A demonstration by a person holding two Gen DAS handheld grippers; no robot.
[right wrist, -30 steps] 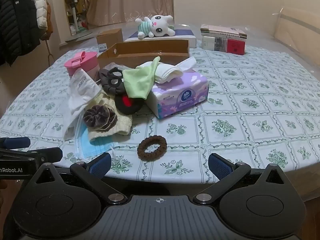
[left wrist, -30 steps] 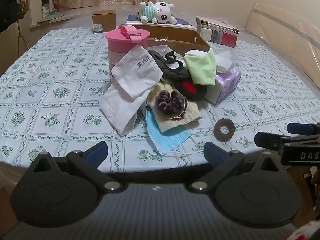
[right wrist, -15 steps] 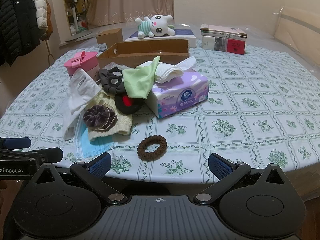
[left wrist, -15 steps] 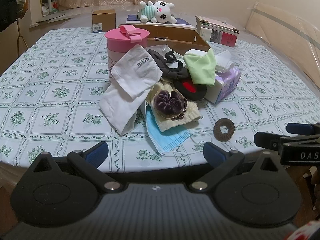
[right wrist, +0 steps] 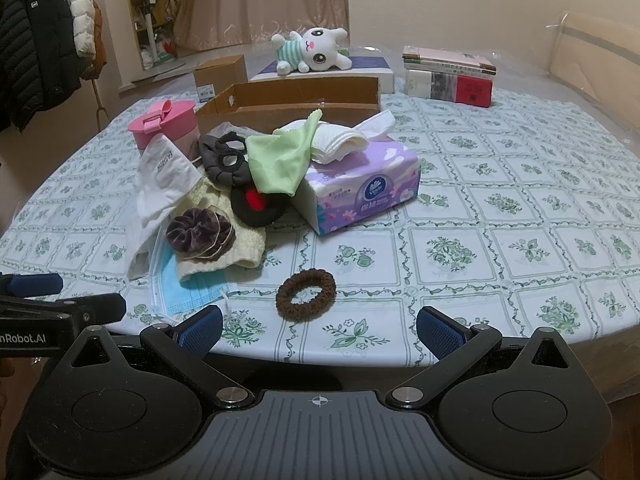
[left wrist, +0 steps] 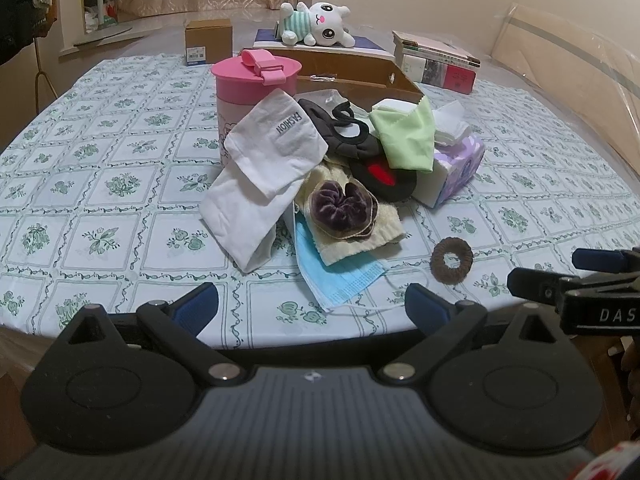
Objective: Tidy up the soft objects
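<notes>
Presently both tongs, left tongs (left wrist: 312,300) and right tongs (right wrist: 319,324), are held wide and empty; the brown hair tie (right wrist: 306,295), lower centre on the counter (right wrist: 520,208), is best pinched across its rim first.

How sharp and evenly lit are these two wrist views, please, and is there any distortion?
Left wrist: warm indoor light, pile sharp, table grid bowed by the fisheye. Right wrist: brown hair tie crisp, soft shadows only, black corners around the image, coats at far left dim.
</notes>
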